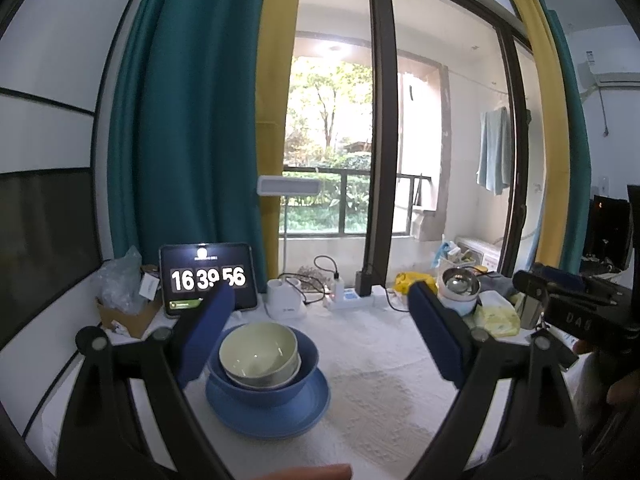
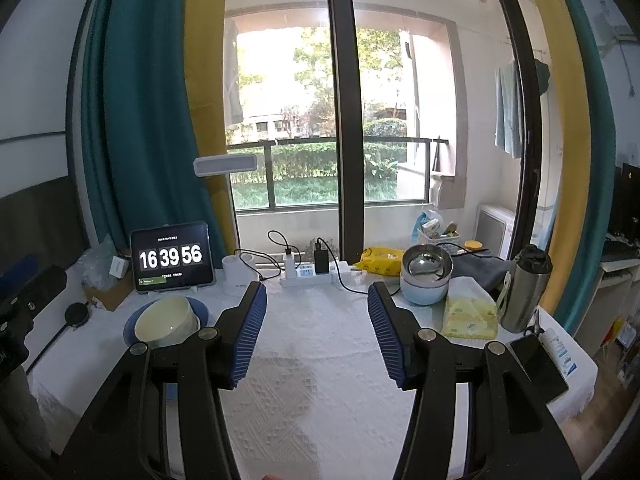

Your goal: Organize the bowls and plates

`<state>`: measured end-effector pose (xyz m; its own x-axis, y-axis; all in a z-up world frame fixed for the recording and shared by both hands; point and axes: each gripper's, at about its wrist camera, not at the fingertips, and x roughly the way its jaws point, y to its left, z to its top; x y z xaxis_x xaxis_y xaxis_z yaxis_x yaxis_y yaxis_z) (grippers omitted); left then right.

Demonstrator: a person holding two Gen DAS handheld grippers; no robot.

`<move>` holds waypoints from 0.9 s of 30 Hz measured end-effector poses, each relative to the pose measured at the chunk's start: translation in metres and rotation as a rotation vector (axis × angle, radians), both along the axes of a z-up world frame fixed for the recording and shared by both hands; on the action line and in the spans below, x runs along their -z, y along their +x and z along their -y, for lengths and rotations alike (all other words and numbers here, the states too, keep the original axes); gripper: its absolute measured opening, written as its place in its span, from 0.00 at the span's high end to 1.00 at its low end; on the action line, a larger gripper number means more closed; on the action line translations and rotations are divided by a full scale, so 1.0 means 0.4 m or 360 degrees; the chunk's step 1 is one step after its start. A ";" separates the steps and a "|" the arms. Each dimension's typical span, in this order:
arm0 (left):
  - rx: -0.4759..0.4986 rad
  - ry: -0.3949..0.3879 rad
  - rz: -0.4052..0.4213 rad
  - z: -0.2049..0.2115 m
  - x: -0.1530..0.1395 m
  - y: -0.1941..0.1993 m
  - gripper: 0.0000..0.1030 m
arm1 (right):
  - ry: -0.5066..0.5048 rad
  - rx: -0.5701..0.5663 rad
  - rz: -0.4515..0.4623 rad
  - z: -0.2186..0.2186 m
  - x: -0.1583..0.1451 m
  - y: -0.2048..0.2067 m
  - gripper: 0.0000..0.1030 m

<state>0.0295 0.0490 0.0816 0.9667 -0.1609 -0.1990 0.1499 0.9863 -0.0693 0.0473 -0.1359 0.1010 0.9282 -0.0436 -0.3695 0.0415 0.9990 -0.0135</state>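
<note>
Centre of white tablecloth (image 2: pixel 316 364) bare, near edge to far power strip (image 2: pixel 312 274): I see wide lane there. Left side blocked by stacked bowls on blue plate (image 1: pixel 268 412); pale green bowl (image 1: pixel 260 354) sits just beside left gripper's (image 1: pixel 320 336) left pad. Far left: tablet (image 2: pixel 172 258), cardboard box (image 1: pixel 128 316), white cup (image 2: pixel 236 274). Right side crowded: steel bowl stack (image 2: pixel 426 276), tissue pack (image 2: pixel 470 312), steel flask (image 2: pixel 524 288), phone (image 2: pixel 538 364) at near right edge. Cables trail along far edge.

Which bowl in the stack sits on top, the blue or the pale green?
The pale green bowl is on top, nested inside the wider blue bowl, which stands on the blue plate.
</note>
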 end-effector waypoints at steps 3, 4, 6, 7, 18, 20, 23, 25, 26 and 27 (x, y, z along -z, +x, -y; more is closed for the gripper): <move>-0.0028 0.0014 0.0001 0.002 -0.001 0.003 0.13 | 0.0002 -0.0001 0.0002 0.002 0.000 0.003 0.46; -0.0038 0.0018 0.0003 0.003 -0.002 0.003 0.13 | -0.0001 -0.0002 0.0003 0.001 0.000 0.002 0.46; -0.0041 0.0014 -0.0001 0.004 -0.001 0.005 0.13 | -0.0008 -0.0006 0.0006 0.000 0.002 0.005 0.46; -0.0041 0.0014 -0.0002 0.005 -0.001 0.005 0.13 | -0.0007 -0.0009 0.0008 -0.002 0.002 0.006 0.46; -0.0044 0.0019 -0.0007 0.005 -0.001 0.011 0.13 | -0.0004 -0.0014 0.0012 -0.002 0.005 0.016 0.46; -0.0043 0.0021 -0.0006 0.008 -0.002 0.015 0.13 | -0.0007 -0.0015 0.0012 -0.002 0.006 0.018 0.46; -0.0040 0.0022 -0.0006 0.010 -0.001 0.021 0.13 | -0.0010 -0.0017 0.0011 -0.004 0.004 0.020 0.46; -0.0039 0.0017 -0.0008 0.009 -0.001 0.022 0.13 | -0.0011 -0.0022 0.0011 -0.005 0.002 0.026 0.46; -0.0041 0.0021 -0.0006 0.010 -0.002 0.021 0.13 | -0.0014 -0.0023 0.0012 -0.006 0.001 0.029 0.46; -0.0041 0.0020 -0.0007 0.010 -0.002 0.022 0.13 | -0.0017 -0.0023 0.0012 -0.008 0.000 0.030 0.46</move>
<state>0.0382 0.0448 0.0824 0.9696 -0.1334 -0.2050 0.1241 0.9906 -0.0576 0.0595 -0.1329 0.1008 0.9316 -0.0339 -0.3619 0.0270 0.9993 -0.0240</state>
